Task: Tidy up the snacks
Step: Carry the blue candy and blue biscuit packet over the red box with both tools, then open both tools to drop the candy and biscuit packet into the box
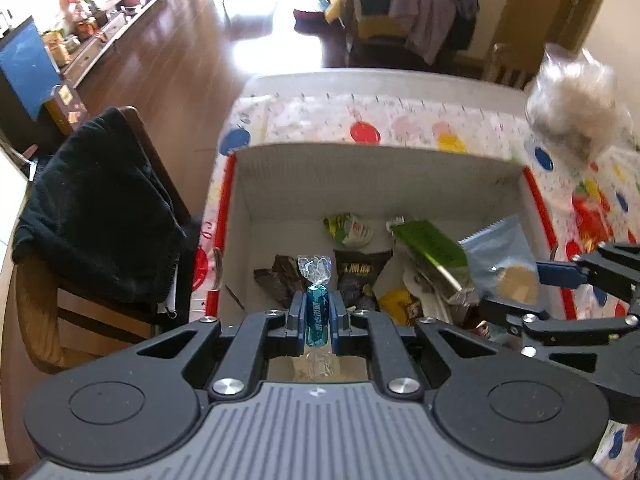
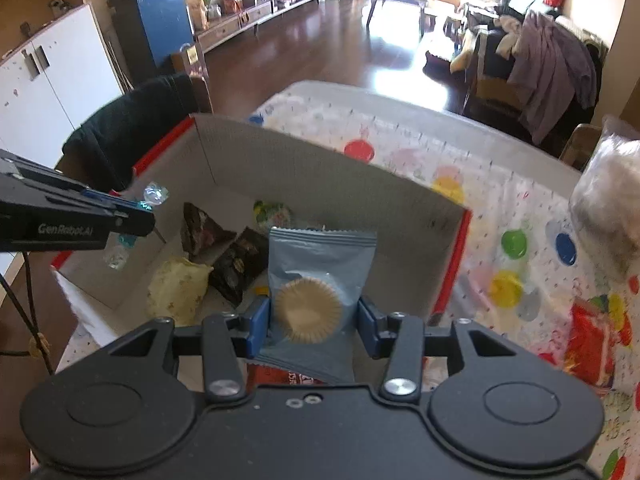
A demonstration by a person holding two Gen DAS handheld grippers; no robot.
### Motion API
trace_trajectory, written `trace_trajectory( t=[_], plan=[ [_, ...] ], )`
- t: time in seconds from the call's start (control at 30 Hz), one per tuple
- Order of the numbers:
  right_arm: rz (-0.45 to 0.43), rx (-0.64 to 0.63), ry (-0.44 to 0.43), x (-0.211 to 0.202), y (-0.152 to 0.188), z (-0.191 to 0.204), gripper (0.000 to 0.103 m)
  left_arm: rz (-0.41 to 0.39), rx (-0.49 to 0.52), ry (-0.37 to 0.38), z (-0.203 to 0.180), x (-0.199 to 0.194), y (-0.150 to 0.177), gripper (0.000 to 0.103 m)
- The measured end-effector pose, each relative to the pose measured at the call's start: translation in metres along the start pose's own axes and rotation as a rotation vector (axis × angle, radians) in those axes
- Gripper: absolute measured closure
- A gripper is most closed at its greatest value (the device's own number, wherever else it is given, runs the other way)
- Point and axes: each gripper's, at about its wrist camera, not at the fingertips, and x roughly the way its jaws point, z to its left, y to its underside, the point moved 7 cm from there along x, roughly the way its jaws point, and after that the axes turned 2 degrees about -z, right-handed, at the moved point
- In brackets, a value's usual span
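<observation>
I'm seeing the box (image 1: pixel 376 172) sitting on the table (image 1: pixel 360 80), snack packets (image 1: pixel 360 268) lying inside it. A chair (image 1: pixel 80 216) is standing to its left, a bag (image 1: pixel 576 108) resting right.

table (image 2: pixel 400 92) – spotted cloth (image 2: pixel 500 200) | on it – cardboard box (image 2: pixel 320 172), clear bag (image 2: pixel 608 196)

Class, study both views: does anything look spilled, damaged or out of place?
Nothing looks spilled or damaged. The snacks in the box lie in a loose jumble, some tilted. A red packet lies outside on the tablecloth.
</observation>
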Motion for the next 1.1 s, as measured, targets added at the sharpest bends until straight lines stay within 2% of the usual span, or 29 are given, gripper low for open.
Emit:
trace_trajectory(
  t=[0.33, 0.5, 0.73, 0.8, 0.87, 1.1],
  plan=[
    [0.062, -0.008, 0.011, 0.024, 0.007, 0.007, 0.058, 0.076, 0.086, -0.016, -0.013, 0.033, 0.008, 0.092],
    [0.074, -0.005, 0.013, 0.026, 0.008, 0.007, 0.058, 0.081, 0.102, -0.008, -0.019, 0.037, 0.007, 0.092],
    [0.057, 0.013, 0.001, 0.019, 0.006, 0.005, 0.054, 0.058, 0.112, -0.011, -0.022, 0.031, 0.008, 0.092],
    [0.049, 0.012, -0.004, 0.015, 0.005, 0.005, 0.052, 0.056, 0.1, -0.003, -0.021, 0.028, 0.008, 0.092],
    [0.041, 0.016, -0.014, 0.01, 0.005, 0.005, 0.044, 0.049, 0.099, -0.003, -0.021, 0.024, 0.008, 0.092],
    [-0.007, 0.034, -0.031, -0.014, 0.003, 0.005, 0.039, 0.009, 0.093, 0.012, -0.026, 0.005, 0.006, 0.091]
  ],
)
